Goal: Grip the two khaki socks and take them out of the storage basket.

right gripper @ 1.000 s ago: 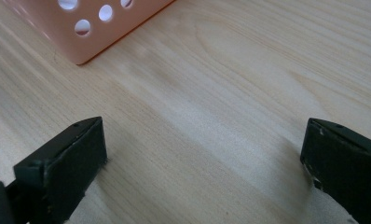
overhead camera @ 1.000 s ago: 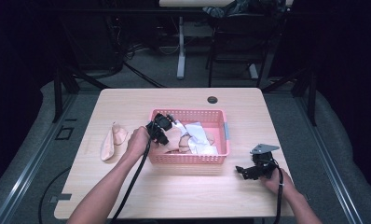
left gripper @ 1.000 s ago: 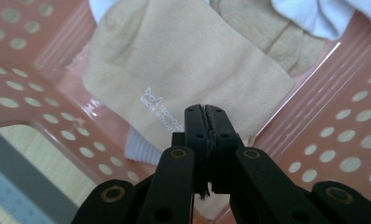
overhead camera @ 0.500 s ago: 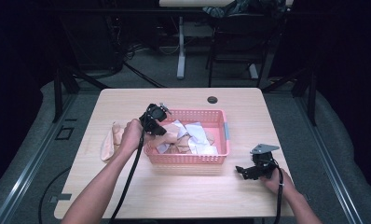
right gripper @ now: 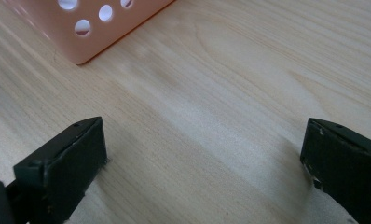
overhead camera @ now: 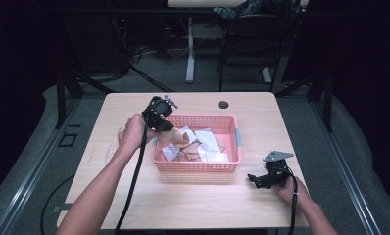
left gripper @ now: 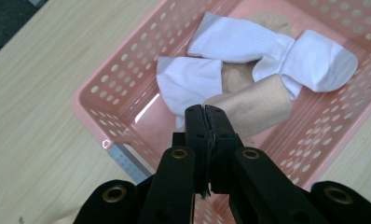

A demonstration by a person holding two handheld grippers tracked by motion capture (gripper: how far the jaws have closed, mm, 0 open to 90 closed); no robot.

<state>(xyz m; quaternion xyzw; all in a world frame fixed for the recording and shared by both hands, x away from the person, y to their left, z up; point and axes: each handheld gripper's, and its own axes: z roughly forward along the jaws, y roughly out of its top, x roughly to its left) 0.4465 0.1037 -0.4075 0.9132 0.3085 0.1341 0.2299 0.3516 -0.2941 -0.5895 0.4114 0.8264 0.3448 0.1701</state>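
Note:
A pink perforated basket (overhead camera: 198, 167) stands mid-table with white socks (overhead camera: 207, 142) and beige ones piled inside. My left gripper (overhead camera: 156, 117) hovers over the basket's left end, shut on a beige sock (overhead camera: 176, 137) that droops from it into the basket. In the left gripper view the jaws (left gripper: 205, 112) are pressed together on an edge of the beige sock (left gripper: 253, 105), with white socks (left gripper: 249, 44) lying beneath. My right gripper (overhead camera: 254, 178) rests low on the table to the right of the basket, open and holding nothing (right gripper: 202, 154).
The wooden table (overhead camera: 193, 205) has bare room in front of and beside the basket. A black round grommet (overhead camera: 223, 104) sits near the far edge. A pale sock (overhead camera: 115, 142) lies left of the basket, mostly behind the person's left hand. A basket corner (right gripper: 95, 32) is close ahead of the right gripper.
My left gripper has risen out of the basket and drifted slightly left, drawing the beige sock up with it. The right gripper has stayed still.

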